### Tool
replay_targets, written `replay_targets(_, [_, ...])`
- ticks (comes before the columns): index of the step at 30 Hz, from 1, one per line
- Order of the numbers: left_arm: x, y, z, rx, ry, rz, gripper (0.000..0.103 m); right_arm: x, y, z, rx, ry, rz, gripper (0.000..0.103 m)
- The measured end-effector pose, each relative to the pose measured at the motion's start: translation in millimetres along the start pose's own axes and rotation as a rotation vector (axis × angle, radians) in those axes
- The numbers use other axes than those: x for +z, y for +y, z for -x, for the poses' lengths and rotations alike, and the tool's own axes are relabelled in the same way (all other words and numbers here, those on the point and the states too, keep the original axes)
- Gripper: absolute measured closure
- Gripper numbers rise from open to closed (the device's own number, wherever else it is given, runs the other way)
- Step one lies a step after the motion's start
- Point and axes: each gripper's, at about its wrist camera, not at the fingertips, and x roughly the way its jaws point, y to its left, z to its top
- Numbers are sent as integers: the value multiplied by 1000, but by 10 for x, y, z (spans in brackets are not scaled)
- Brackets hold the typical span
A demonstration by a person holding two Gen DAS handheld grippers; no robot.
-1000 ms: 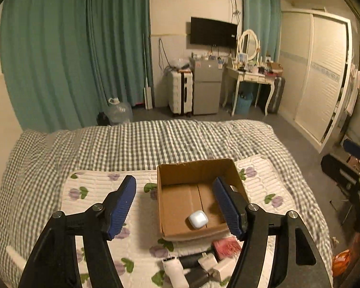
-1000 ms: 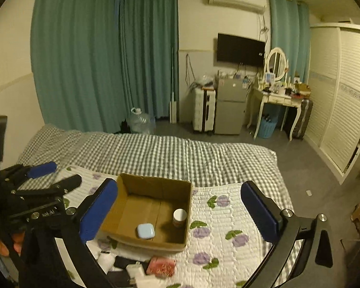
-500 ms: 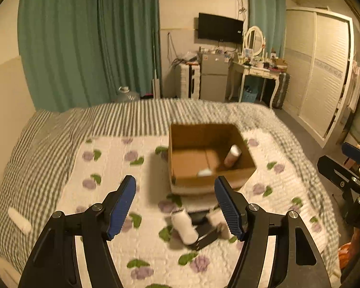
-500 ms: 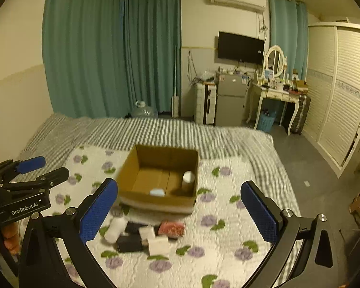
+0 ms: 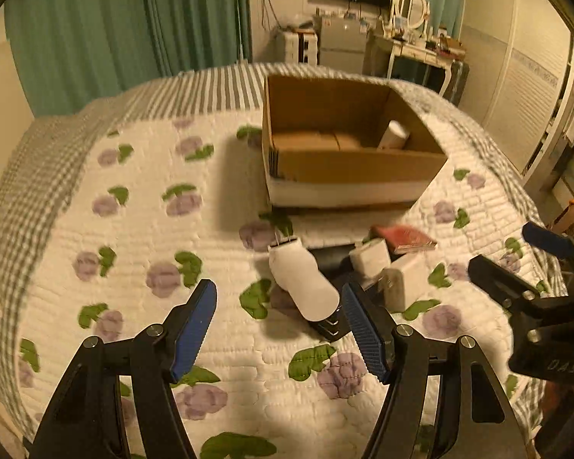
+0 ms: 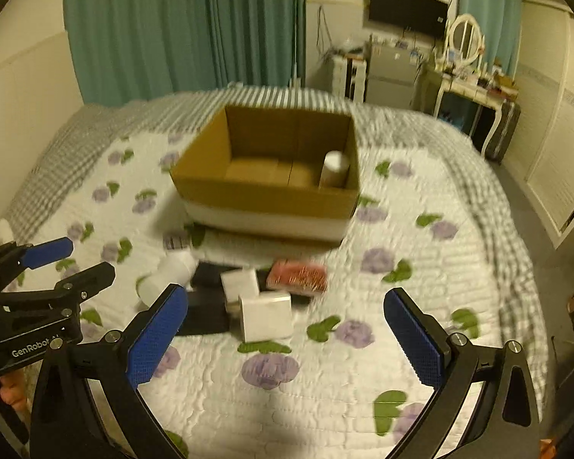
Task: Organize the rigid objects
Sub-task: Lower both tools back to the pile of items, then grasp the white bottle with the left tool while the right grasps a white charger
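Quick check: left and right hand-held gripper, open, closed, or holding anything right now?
Left hand-held gripper: open, holding nothing, above the white plastic bottle.
Right hand-held gripper: open wide, holding nothing.

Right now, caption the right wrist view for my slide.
Open right tongs above white boxes, a bottle and red case before the cardboard box.

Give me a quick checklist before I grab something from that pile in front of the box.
1. Left tongs open, nothing between them: ok.
2. Right tongs open, nothing between them: ok.
3. White bottle lying on its side, reachable ahead of the left tongs: ok.
4. White box ahead of the right tongs: ok.
5. Cardboard box open with floor space left: ok.
6. Red item identity: cannot tell, blurred.
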Motion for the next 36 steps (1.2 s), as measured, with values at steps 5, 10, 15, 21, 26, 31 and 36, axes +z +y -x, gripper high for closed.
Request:
replay_targets(5, [-34,6,-235,-10,51,11,32,-114,-10,-441,22,98,-8,2])
replay_targets(10, [2,-23,-396,-8,79,5,32,-201,11,-814,40,197,19,17])
replay_targets(15, [35,-104,-522,-34,98,-8,32,-276,17,-1082,78,267,26,27])
replay_targets(21, [122,-219,-577,-35,109,-34,32,-295,-47,-1106,127,259,-3,53])
replay_targets(26, [249,-296,-612,-62,115,-2,32,-292,-153,-1006,135,228,-51,53])
replay_targets(31, [264,-337,-884,31,178,31,32,-287,-272,-936,125,208,-76,53])
replay_targets(36, [130,-182,-1064,23,230,110,36,-289,-346,-924,117,203,-90,53])
